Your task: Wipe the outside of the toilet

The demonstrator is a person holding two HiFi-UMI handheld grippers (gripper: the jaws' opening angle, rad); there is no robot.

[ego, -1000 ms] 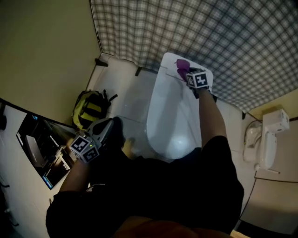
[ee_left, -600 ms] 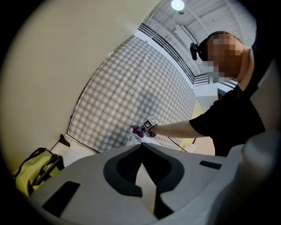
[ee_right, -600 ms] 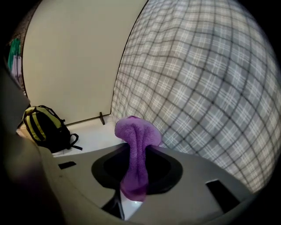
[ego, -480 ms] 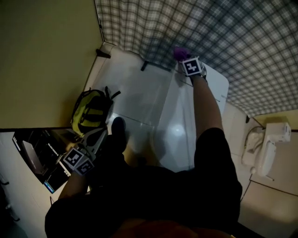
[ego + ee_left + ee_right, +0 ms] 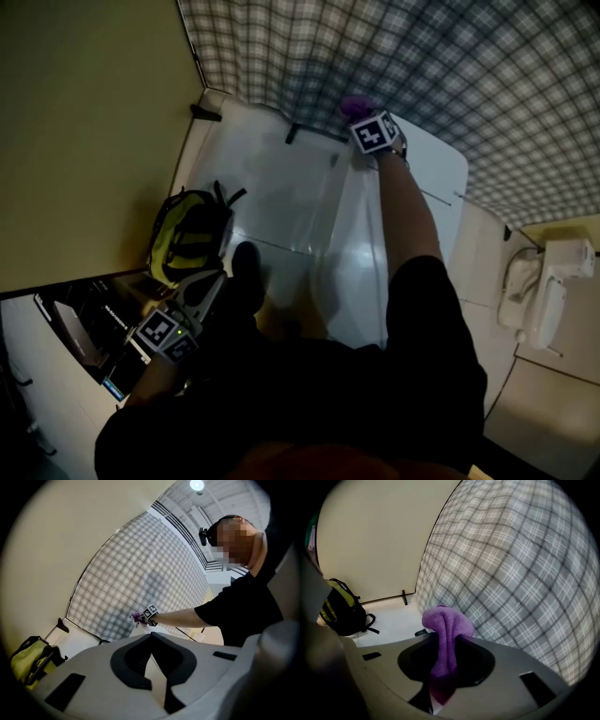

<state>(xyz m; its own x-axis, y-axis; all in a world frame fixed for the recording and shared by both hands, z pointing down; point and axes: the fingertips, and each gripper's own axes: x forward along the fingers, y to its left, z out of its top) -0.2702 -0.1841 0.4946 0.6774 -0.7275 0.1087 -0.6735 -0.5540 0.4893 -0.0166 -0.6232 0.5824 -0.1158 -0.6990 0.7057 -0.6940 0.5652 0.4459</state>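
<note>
Well, the biggest thing in front of me is the checked wall [image 5: 441, 66], grey and white plaid across the whole top of the head view, with a plain cream wall meeting it at the left corner. Below it lies the pale floor [image 5: 267, 178]. The white toilet [image 5: 356, 272] stands on that floor with its back end against the checked wall, its glossy top catching some light.

To the left of the toilet, against the cream wall, a yellow-green backpack [image 5: 187, 234] with black straps sits on the floor, well apart from the bowl. A dark shoe [image 5: 246, 272] is planted between backpack and toilet.

My left hand-held gripper [image 5: 151, 635] hangs low at the left side, near the backpack and away from the toilet. Its jaws are closed tip to tip with nothing between them.

A bare forearm [image 5: 403, 211] stretches out along the toilet to my right hand-held gripper [image 5: 446, 638], which is at the far end of the toilet, right by the checked wall. Its jaws are clamped on a purple cloth [image 5: 445, 625], a folded lump of which bulges out past the tips toward the wall. I cannot tell whether the cloth is touching the toilet
</note>
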